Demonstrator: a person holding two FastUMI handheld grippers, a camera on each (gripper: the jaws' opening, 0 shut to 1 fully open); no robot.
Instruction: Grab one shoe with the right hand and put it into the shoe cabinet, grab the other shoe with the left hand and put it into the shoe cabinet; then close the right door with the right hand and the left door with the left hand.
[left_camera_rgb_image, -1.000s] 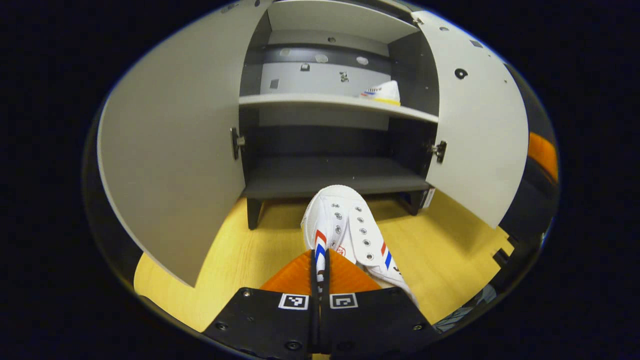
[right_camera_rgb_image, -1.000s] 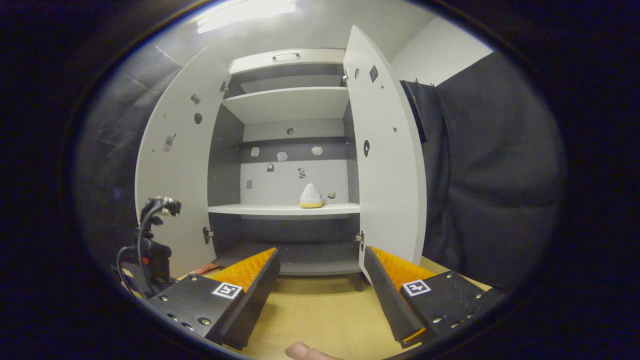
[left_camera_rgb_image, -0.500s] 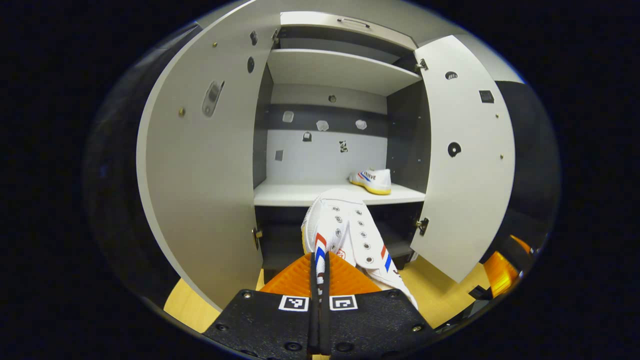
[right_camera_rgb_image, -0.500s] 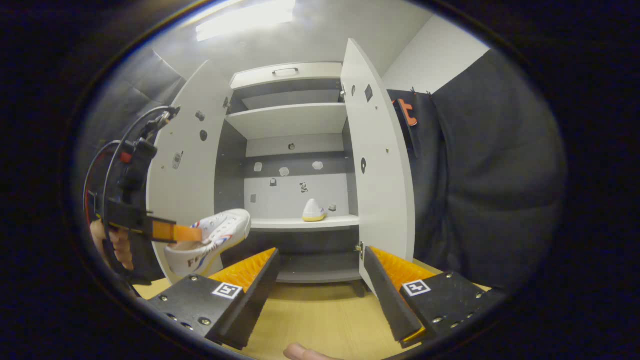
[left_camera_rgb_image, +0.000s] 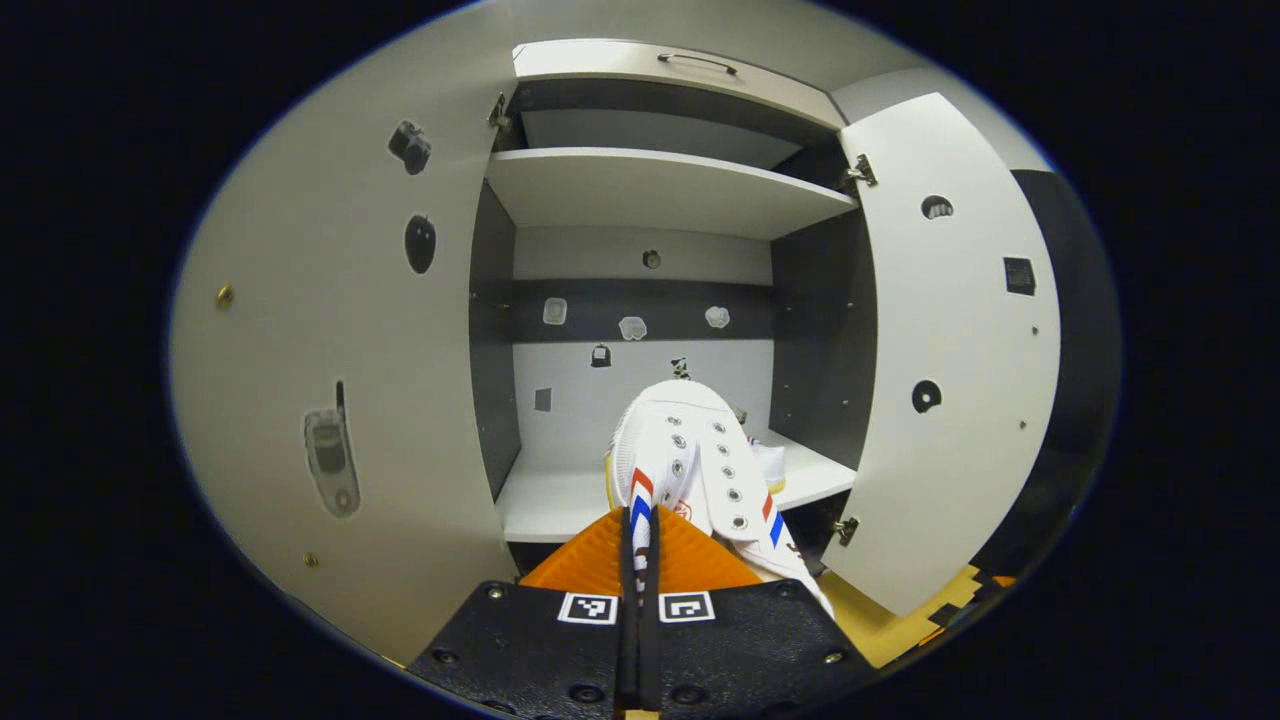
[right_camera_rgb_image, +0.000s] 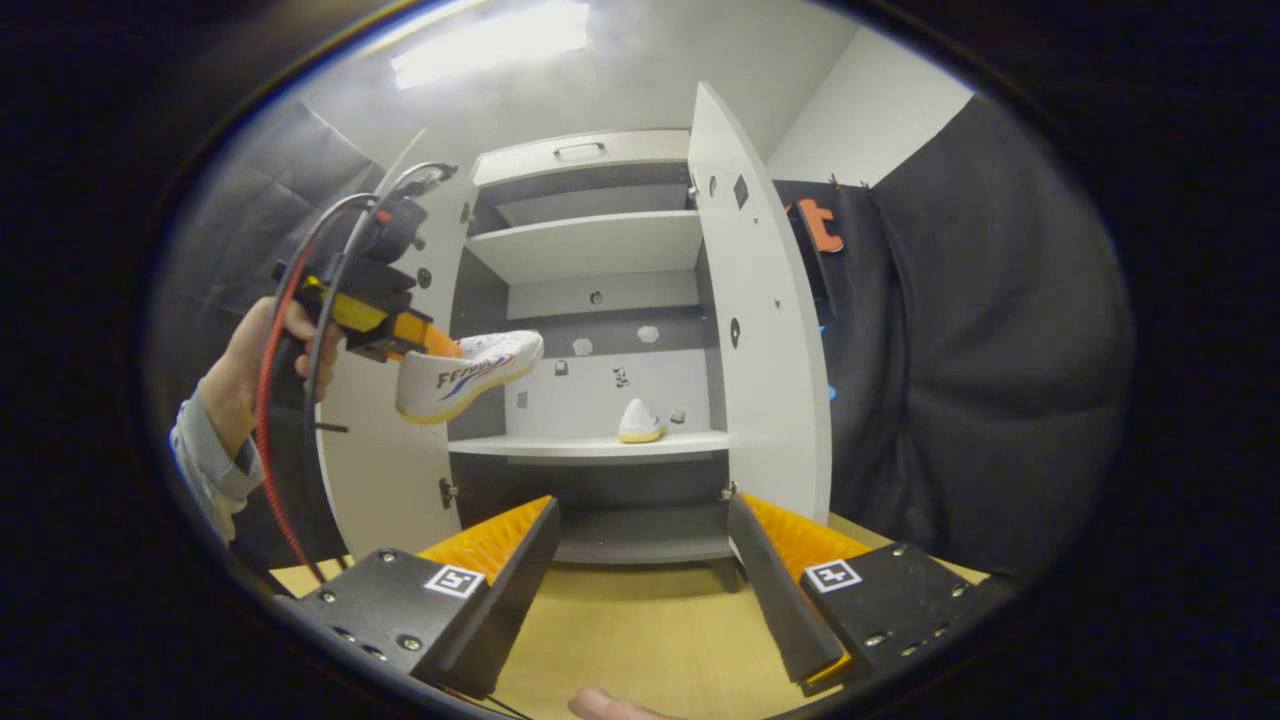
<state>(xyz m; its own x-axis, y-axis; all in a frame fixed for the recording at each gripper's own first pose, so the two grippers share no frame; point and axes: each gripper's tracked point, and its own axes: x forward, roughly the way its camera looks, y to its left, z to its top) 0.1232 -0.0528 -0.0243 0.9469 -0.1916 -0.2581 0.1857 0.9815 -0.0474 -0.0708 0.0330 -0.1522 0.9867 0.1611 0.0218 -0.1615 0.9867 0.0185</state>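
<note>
My left gripper (left_camera_rgb_image: 640, 520) is shut on the side wall of a white shoe (left_camera_rgb_image: 690, 450) with red and blue stripes, held up in front of the open shoe cabinet's middle shelf (left_camera_rgb_image: 560, 500). In the right gripper view, a hand holds that gripper (right_camera_rgb_image: 435, 345) with the shoe (right_camera_rgb_image: 470, 375) at the cabinet's left side, above shelf height. The other white shoe (right_camera_rgb_image: 640, 423) stands on the middle shelf (right_camera_rgb_image: 580, 447) toward the right; in the left gripper view the held shoe mostly hides it (left_camera_rgb_image: 772, 465). My right gripper (right_camera_rgb_image: 640, 540) hangs open and empty, low before the cabinet.
Both cabinet doors stand open: the left door (left_camera_rgb_image: 340, 380) and the right door (left_camera_rgb_image: 950, 350), also the right door (right_camera_rgb_image: 765, 330). An upper shelf (left_camera_rgb_image: 660, 190) sits above. Wooden floor (right_camera_rgb_image: 640, 630) lies before the cabinet, black cloth wall (right_camera_rgb_image: 980, 350) to the right.
My left gripper has risen with the shoe and moved closer to the cabinet, from floor level to above the middle shelf. The right gripper has stayed open and nearly still.
</note>
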